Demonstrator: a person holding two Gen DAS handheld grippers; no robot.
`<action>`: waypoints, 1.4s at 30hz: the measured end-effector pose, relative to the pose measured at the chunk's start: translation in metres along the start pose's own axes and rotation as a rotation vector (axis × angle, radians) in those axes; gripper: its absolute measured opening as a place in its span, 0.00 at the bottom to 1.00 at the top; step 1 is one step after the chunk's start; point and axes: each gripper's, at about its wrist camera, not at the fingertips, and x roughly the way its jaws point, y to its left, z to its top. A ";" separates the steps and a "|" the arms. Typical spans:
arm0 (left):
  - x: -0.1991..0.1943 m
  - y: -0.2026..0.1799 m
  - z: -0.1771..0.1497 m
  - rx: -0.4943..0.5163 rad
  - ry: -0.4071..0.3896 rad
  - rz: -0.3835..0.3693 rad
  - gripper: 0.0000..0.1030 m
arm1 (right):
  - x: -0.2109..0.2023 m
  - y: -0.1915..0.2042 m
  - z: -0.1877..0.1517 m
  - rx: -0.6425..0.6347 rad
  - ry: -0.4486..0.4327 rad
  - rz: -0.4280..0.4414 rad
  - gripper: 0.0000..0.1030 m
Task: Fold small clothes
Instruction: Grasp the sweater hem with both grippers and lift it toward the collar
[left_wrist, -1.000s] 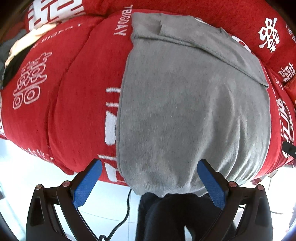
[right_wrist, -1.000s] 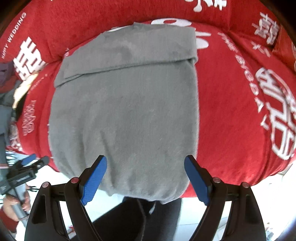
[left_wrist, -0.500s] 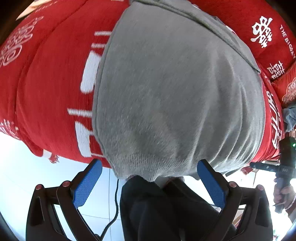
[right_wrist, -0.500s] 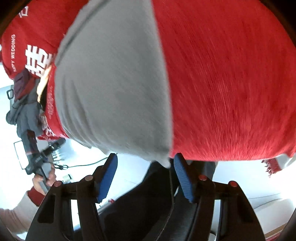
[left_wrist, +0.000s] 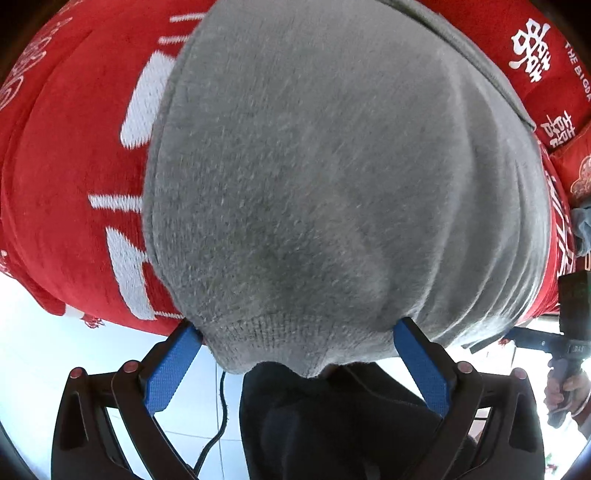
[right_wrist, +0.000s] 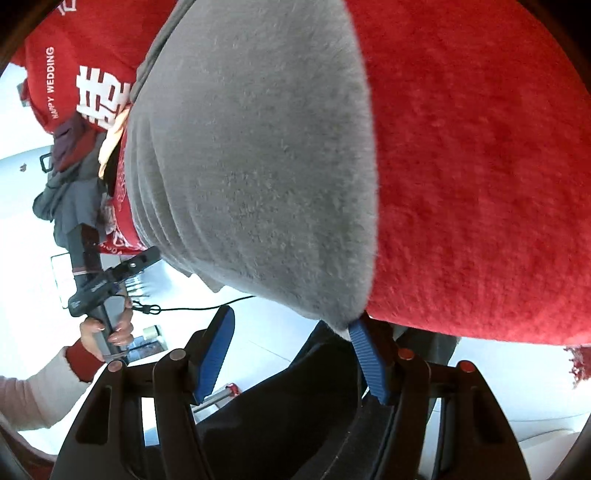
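Both grippers, left gripper (left_wrist: 295, 354) and right gripper (right_wrist: 291, 350), fingers spread, have closed onto the grey garment's (left_wrist: 332, 184) near hem.

The left tongs (left_wrist: 295, 339) are spread wide, their blue-padded fingers (left_wrist: 168, 373) straddling the near hem of a grey garment (left_wrist: 325, 177), one pad touching each side of the hem. The right tongs (right_wrist: 291, 332) are also parted, a little less widely. Their right finger (right_wrist: 365, 358) touches the garment's near right corner, while the other pad sits clear of the cloth. In the right wrist view, the person's left hand (right_wrist: 107, 328) grips its tool's handle, in a pale sleeve with a red cuff.
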 end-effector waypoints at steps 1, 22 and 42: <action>0.002 0.002 -0.001 -0.013 0.011 -0.015 1.00 | 0.003 -0.001 0.001 0.006 0.009 0.006 0.67; -0.086 0.013 0.029 -0.065 -0.064 -0.304 0.15 | -0.057 0.062 0.010 0.194 -0.235 0.399 0.08; -0.184 -0.018 0.205 -0.061 -0.384 -0.378 0.15 | -0.167 0.127 0.151 0.060 -0.444 0.529 0.07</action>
